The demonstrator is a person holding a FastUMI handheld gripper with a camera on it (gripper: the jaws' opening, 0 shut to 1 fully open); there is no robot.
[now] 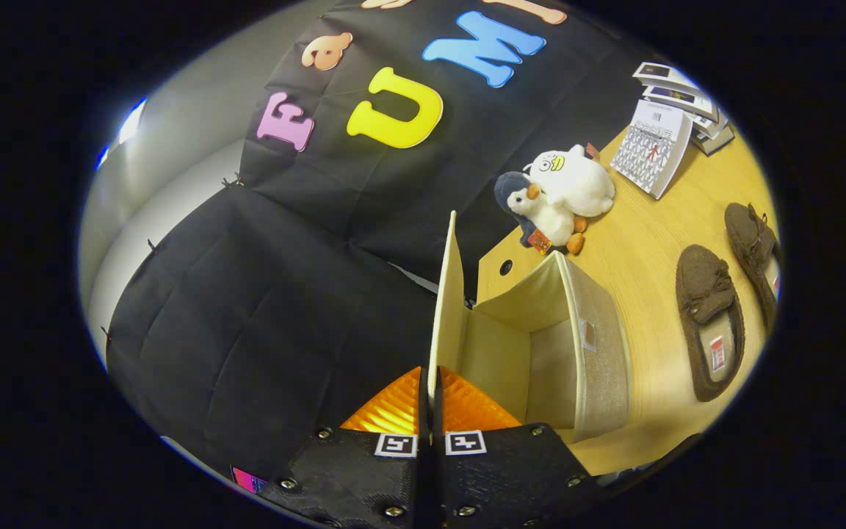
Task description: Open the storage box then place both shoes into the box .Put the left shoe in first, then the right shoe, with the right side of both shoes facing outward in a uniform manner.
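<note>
Two orange ribbed fingers (393,408) of the hand-held gripper (429,404) are pressed together on the thin edge of the cream fabric lid flap (451,294), which runs up from between them and stands raised on edge. Both pads appear to bear on the flap, one on each face.

Just ahead of the fingers, the cream-and-beige fabric storage box (592,353) sits on the light wooden table top (651,242) with its mouth exposed; the interior walls are visible and nothing lies inside. Judgement: the opening step is in hand and close to complete, since the lid is already lifted clear of the box mouth.

Beyond the box, well apart from the fingers, two dark brown suede moccasin slippers lie on the table side by side, the nearer slipper (709,323) beside the box and the farther slipper (753,250) past it. Neither has been placed. Which one is the left shoe cannot be told with confidence.

Farther off, a white-and-navy plush penguin (540,209) leans against a white plush toy (577,180), with a patterned card stand (651,150) and a stack of booklets (680,95) behind.

Next move, as judged: carry the flap fully back so it stays open, release it, then go to the left shoe first.
</note>
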